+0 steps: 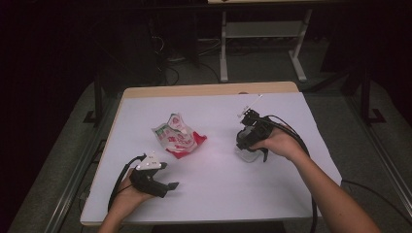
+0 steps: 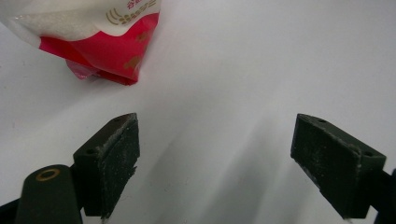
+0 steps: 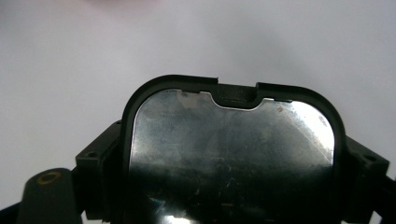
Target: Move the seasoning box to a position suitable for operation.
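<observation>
A crumpled snack bag [image 1: 177, 137], white, red and green, lies near the middle of the white table [image 1: 214, 194]. In the left gripper view its red corner [image 2: 100, 51] sits at the upper left, a short way beyond the jaws. My left gripper [image 1: 167, 187] rests low at the front left, open [image 2: 219, 158], with bare table between its pads. At the right, my right gripper [image 1: 250, 149] points down onto a black-rimmed container [image 1: 247, 156]. Its shiny silver surface [image 3: 233, 140] sits between the jaws of the right gripper [image 3: 233, 168], which press against its two sides.
The table's wooden far edge [image 1: 209, 90] runs along the back. Beyond it, on the dark floor, stand a white desk frame [image 1: 262, 43] and loose cables [image 1: 170, 63]. A cable [image 1: 291, 133] trails from the right gripper over the table's right side.
</observation>
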The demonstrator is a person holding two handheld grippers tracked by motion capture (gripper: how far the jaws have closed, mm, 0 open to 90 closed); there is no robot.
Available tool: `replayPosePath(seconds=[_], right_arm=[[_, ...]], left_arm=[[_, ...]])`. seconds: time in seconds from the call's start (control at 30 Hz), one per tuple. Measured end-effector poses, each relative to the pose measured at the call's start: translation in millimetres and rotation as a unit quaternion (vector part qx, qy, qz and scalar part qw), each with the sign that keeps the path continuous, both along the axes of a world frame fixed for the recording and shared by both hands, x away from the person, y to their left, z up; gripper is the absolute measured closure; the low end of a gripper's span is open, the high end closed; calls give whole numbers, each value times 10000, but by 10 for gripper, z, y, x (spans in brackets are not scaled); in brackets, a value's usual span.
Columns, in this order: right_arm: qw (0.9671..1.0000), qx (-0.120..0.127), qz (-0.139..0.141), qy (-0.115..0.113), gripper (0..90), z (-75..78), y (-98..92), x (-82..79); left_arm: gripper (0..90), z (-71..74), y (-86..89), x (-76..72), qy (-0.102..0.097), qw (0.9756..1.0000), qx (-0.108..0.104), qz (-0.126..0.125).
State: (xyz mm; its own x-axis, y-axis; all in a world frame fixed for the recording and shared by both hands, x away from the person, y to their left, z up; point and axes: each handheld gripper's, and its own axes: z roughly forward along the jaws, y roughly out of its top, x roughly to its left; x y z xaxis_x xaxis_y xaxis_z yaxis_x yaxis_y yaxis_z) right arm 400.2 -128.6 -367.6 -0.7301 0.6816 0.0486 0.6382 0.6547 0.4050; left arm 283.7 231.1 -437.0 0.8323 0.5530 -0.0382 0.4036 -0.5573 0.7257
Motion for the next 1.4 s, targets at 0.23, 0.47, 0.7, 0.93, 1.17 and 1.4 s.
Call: replayPosePath(seconds=[0.23, 0.47, 0.7, 0.93, 1.17, 1.4], right_arm=[[9964, 89, 843, 12, 154, 67, 125, -235], [9919, 35, 1273, -37, 154, 91, 251, -387], [9834, -92, 1810, 19, 154, 72, 394, -523], [9743, -194, 2245, -28, 154, 39, 525, -627], [9715, -276, 2352, -96, 154, -27, 567, -635], [9663, -444, 2535, -74, 154, -96, 599, -656]], left_arm=[[151, 0, -5, -3, 8, 10000, 23, -18], [151, -7, -14, -6, 14, 10000, -9, -31], [151, -11, -20, -3, -4, 10000, 7, -71], [152, -13, -33, -10, 21, 10000, -25, -86], [153, -16, -57, -28, 18, 9999, -64, -97], [158, -8, -95, -51, 17, 9999, -75, -142]])
